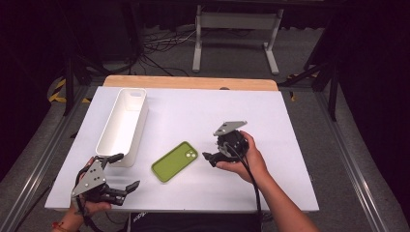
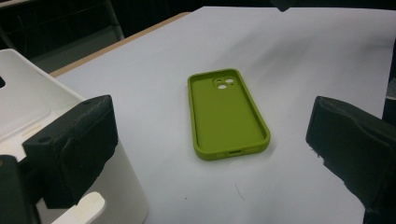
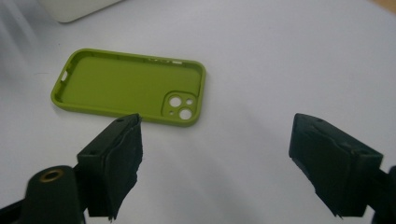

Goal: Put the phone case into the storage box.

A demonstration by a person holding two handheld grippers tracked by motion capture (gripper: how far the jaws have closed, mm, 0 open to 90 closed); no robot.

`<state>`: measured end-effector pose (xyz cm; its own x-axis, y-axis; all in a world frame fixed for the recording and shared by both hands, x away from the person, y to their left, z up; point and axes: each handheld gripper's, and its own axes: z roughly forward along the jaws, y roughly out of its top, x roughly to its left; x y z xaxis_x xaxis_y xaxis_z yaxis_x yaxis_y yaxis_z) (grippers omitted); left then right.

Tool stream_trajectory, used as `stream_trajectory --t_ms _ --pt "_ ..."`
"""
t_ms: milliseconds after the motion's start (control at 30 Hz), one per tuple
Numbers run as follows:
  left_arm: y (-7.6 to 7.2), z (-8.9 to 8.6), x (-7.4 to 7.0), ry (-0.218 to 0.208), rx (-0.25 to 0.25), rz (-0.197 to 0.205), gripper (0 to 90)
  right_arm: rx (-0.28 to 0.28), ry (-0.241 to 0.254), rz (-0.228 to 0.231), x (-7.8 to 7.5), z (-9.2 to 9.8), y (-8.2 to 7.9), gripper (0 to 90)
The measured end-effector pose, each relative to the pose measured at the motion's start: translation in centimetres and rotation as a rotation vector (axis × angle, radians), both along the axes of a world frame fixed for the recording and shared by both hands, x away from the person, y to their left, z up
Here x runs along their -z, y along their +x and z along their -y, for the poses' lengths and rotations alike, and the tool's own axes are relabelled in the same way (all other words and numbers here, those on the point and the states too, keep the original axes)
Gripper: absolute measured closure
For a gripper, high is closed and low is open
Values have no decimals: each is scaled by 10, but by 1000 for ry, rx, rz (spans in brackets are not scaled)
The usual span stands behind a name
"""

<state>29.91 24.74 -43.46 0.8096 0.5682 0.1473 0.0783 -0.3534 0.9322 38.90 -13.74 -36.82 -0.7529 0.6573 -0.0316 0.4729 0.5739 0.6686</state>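
I hold two grippers, and nobody told me the job. My guess is that the green phone case (image 1: 175,161) goes into the white bin (image 1: 123,124).

The case lies flat in the middle of the high view, open side up, alone on the white counter (image 1: 270,121). My right gripper (image 1: 211,158) is just beside it, on its right, with jaws wide apart and nothing in them. My left gripper (image 1: 123,174) sits at the lower left, by the near end of the bin, jaws apart too.

To do it well, I think I should pinch one thin side wall and lift slowly.

The room is dark. Beyond the counter there are cables (image 1: 159,46) on a grey floor.
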Motion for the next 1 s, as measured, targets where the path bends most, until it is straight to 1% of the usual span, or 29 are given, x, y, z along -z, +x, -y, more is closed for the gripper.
stream_trajectory --t_ms 33,67,133,167,200,233,267,300,333,367,400,433,500,567,600,633,667,700,733,767,900,967,1000 --pt "0 0 0 -1 -2 3 32 -3 -4 -13 0 -4 6 211" --pt "0 0 0 -4 -3 3 34 -2 -8 -51 0 -9 12 243" --pt "0 0 1 -2 -4 0 34 -3 -25 -75 2 -16 21 263" --pt "0 0 1 -2 -2 -4 35 -6 -42 -102 5 -22 27 291" --pt "0 1 1 3 0 -5 36 -17 -52 -129 7 -27 32 325" --pt "0 1 1 11 0 -6 35 -31 -63 -153 11 -31 36 338" --pt "0 1 1 15 2 -6 36 -33 -77 -165 13 -34 38 357" --pt "0 1 2 14 6 -11 36 -44 -104 -176 17 -39 41 389" --pt "0 2 2 17 7 -13 37 -54 -123 -191 21 -43 44 402" --pt "0 2 2 17 7 -13 37 -54 -123 -191 21 -43 44 402" --pt "-1 2 3 18 8 -10 37 -59 -136 -210 25 -47 47 441" --pt "-1 2 3 22 11 -12 39 -75 -173 -228 32 -53 52 491" --pt "-1 3 3 29 16 -14 39 -76 -182 -239 36 -56 56 543" --pt "-1 3 3 32 17 -17 40 -84 -208 -242 40 -60 58 595" --pt "-1 3 3 34 16 -19 41 -77 -208 -238 41 -62 60 636" --pt "-1 3 3 34 16 -19 41 -77 -208 -238 41 -62 60 636" --pt "-1 3 4 37 18 -25 41 -77 -213 -243 45 -65 63 679" --pt "-1 3 4 38 19 -25 41 -72 -218 -240 46 -66 64 697" --pt "-1 3 4 38 19 -25 41 -72 -218 -240 46 -66 64 697" --pt "-1 4 4 38 21 -24 42 -66 -219 -249 50 -67 67 757" --pt "-1 4 4 43 22 -26 42 -63 -241 -261 56 -69 69 823" --pt "-1 4 5 41 22 -31 42 -63 -237 -258 56 -69 69 830" --pt "-1 4 5 40 21 -30 43 -65 -244 -255 56 -70 69 833"
